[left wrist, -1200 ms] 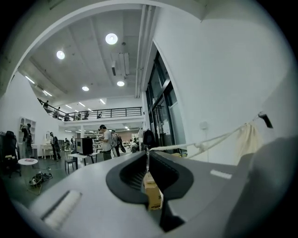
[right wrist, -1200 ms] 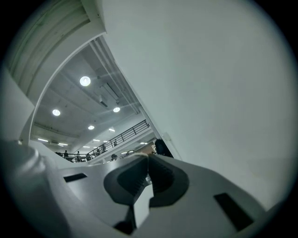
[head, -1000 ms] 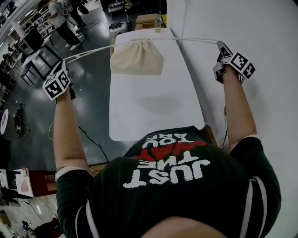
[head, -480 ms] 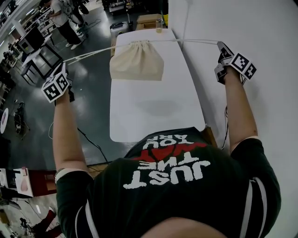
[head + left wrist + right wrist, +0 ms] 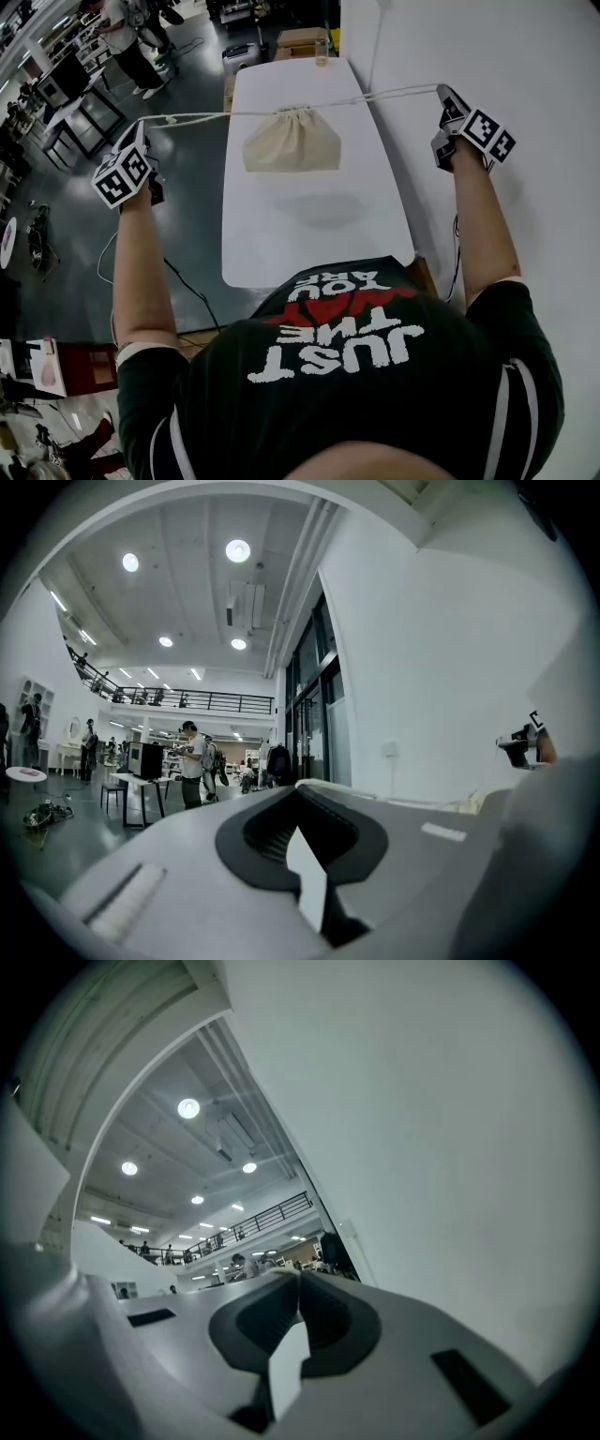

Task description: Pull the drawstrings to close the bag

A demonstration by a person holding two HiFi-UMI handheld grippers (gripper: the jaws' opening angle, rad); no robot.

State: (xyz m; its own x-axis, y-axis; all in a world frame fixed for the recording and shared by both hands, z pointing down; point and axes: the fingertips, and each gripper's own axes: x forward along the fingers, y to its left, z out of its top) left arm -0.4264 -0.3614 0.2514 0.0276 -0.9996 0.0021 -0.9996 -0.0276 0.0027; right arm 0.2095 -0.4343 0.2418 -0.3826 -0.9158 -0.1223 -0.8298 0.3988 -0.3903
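A beige cloth bag (image 5: 292, 142) lies on the white table (image 5: 309, 225) with its mouth gathered tight at the far edge. A white drawstring (image 5: 216, 116) runs left from the mouth, wavy and slack, to my left gripper (image 5: 142, 127). The jaws there have just been closing and are shut on the cord's end. The other drawstring (image 5: 394, 94) runs taut to my right gripper (image 5: 442, 92), also shut on it. In the left gripper view the jaws (image 5: 300, 785) meet with pale cord at the tip. The right gripper view shows its jaws (image 5: 298, 1274) pressed together too.
A clear glass (image 5: 322, 51) stands at the table's far end, with a cardboard box (image 5: 300, 38) behind it. A white wall (image 5: 525, 66) runs close along the right. Left of the table are dark floor, small tables (image 5: 82, 114) and a standing person (image 5: 127, 42).
The bag has slid right and nearer on the table, its mouth drawn narrower. My left gripper moved inward, and its cord went from taut to slack. The right gripper stayed put.
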